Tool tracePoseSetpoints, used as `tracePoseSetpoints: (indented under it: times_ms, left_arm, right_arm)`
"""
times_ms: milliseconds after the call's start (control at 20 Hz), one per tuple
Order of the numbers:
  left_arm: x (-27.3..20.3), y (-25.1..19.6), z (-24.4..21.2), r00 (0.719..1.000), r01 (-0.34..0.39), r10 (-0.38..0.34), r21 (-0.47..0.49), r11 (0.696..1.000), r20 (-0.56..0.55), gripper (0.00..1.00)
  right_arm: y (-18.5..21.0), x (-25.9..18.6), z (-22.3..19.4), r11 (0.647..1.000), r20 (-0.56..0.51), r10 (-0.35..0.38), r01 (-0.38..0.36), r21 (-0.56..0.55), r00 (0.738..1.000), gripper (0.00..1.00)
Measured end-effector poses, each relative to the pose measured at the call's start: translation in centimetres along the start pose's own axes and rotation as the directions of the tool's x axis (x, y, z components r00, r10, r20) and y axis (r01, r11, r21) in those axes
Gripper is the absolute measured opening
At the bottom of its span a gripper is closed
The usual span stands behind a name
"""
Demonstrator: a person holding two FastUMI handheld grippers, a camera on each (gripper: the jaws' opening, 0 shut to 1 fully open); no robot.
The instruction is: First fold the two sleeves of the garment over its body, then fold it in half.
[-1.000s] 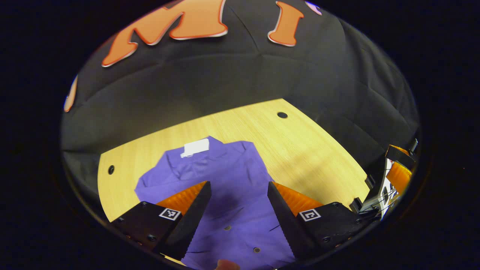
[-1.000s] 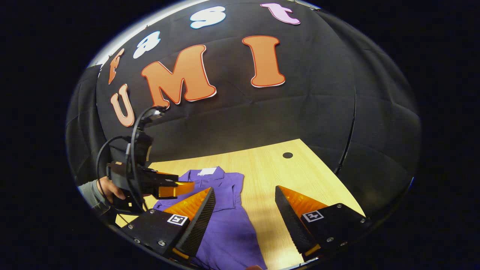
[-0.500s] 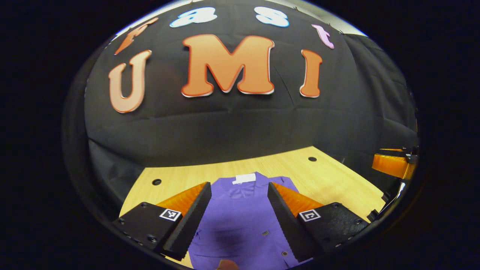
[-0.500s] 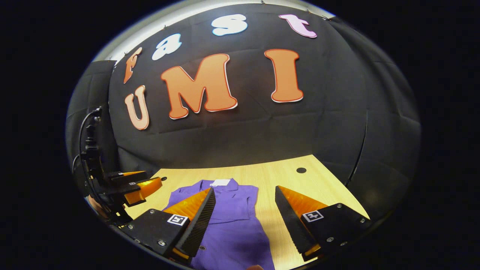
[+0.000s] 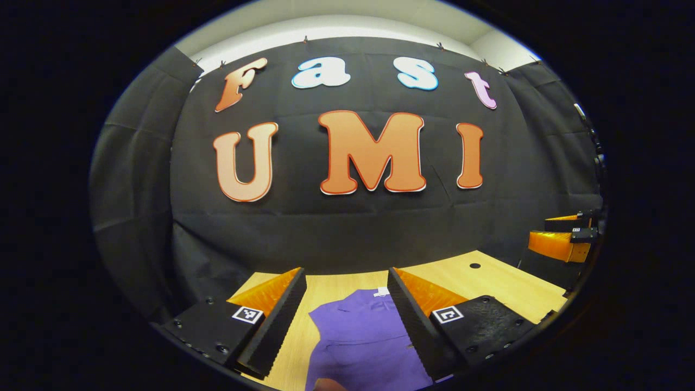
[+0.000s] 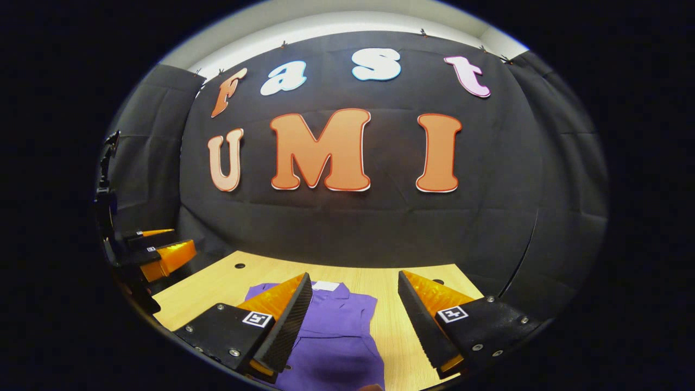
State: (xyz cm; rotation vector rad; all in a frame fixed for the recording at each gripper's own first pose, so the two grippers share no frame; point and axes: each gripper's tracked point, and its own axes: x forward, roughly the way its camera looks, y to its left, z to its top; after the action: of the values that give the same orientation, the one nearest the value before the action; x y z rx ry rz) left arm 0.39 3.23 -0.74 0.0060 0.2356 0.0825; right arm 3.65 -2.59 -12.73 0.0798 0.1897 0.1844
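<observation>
A purple garment point(image 5: 355, 336) lies folded and flat on the wooden table point(image 5: 505, 282), collar with a white tag point(image 6: 326, 285) pointing toward the back wall. My left gripper point(image 5: 347, 320) is open above its near part, nothing between the fingers. My right gripper point(image 6: 355, 320) is open too, held over the garment's point(image 6: 331, 331) right edge and the bare wood. In the left gripper view the right gripper point(image 5: 562, 241) shows at the far right, raised above the table. The right gripper view has the left gripper point(image 6: 157, 255) at the far left, also raised.
The table point(image 6: 217, 282) has small round holes point(image 5: 475, 266) point(image 6: 239, 266) near its back corners. The black cloth wall stands close behind the table's far edge. Bare wood lies to both sides of the garment.
Both grippers have lifted and tilted up, away from the garment; much more wall and less table shows now. Both stayed open. The garment has not moved.
</observation>
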Motion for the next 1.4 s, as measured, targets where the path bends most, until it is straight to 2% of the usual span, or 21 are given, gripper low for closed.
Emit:
tracePoseSetpoints:
  times_ms: [150, 250, 400, 500, 650, 850, 950, 1050, 1200, 1300, 1400]
  left_arm:
    - [-1.4, 0.9, -3.4, 0.995, -0.005, 0.007, 0.019, 1.000, -0.096, 0.97]
    - [-2.3, 1.5, -6.8, 0.979, -0.009, 0.013, 0.020, 1.000, -0.204, 0.97]
    - [-3.7, 2.9, -11.4, 0.937, -0.014, 0.024, 0.033, 0.999, -0.348, 0.98]
    - [-4.9, 3.1, -14.9, 0.896, 0.002, 0.005, 0.017, 1.000, -0.444, 0.97]
    - [-6.7, 3.4, -19.3, 0.821, 0.008, -0.011, -0.008, 1.000, -0.571, 0.97]
    - [-9.3, 3.5, -25.4, 0.694, -0.006, -0.035, -0.054, 0.999, -0.719, 0.98]
    - [-10.4, 3.7, -28.0, 0.630, -0.022, -0.038, -0.066, 0.998, -0.776, 0.97]
    - [-11.4, 3.7, -29.8, 0.581, -0.029, -0.040, -0.070, 0.997, -0.813, 0.98]
    - [-13.7, 3.6, -33.5, 0.480, -0.009, -0.048, -0.059, 0.998, -0.876, 0.98]
    - [-14.4, 3.5, -33.7, 0.442, 0.003, -0.054, -0.058, 0.998, -0.895, 0.98]
    - [-15.2, 3.5, -34.2, 0.414, 0.000, -0.059, -0.065, 0.998, -0.908, 0.98]
  right_arm:
    - [-0.1, -0.7, -4.3, 1.000, -0.136, -0.002, 0.002, 0.002, 0.991, 0.95]
    - [-0.3, -1.6, -7.8, 1.000, -0.241, 0.004, -0.001, 0.011, 0.971, 0.95]
    - [-0.9, -3.4, -13.6, 1.000, -0.411, 0.008, 0.000, 0.020, 0.912, 0.95]
    - [-1.4, -4.6, -16.3, 0.999, -0.482, 0.009, 0.014, 0.044, 0.876, 0.95]
    - [-1.6, -6.2, -19.5, 0.994, -0.571, 0.028, 0.036, 0.100, 0.821, 0.95]
    - [-2.1, -8.7, -24.4, 0.995, -0.687, 0.043, 0.027, 0.091, 0.725, 0.95]
    - [-2.3, -9.5, -26.5, 0.996, -0.729, 0.041, 0.030, 0.084, 0.683, 0.96]
    - [-2.5, -10.4, -28.3, 0.995, -0.767, 0.042, 0.042, 0.089, 0.640, 0.96]
    - [-2.6, -11.4, -30.4, 0.992, -0.808, 0.044, 0.069, 0.104, 0.587, 0.95]
    - [-2.8, -12.2, -31.7, 0.992, -0.836, 0.033, 0.082, 0.094, 0.547, 0.96]
    - [-3.0, -12.6, -32.4, 0.993, -0.854, 0.014, 0.092, 0.072, 0.520, 0.96]
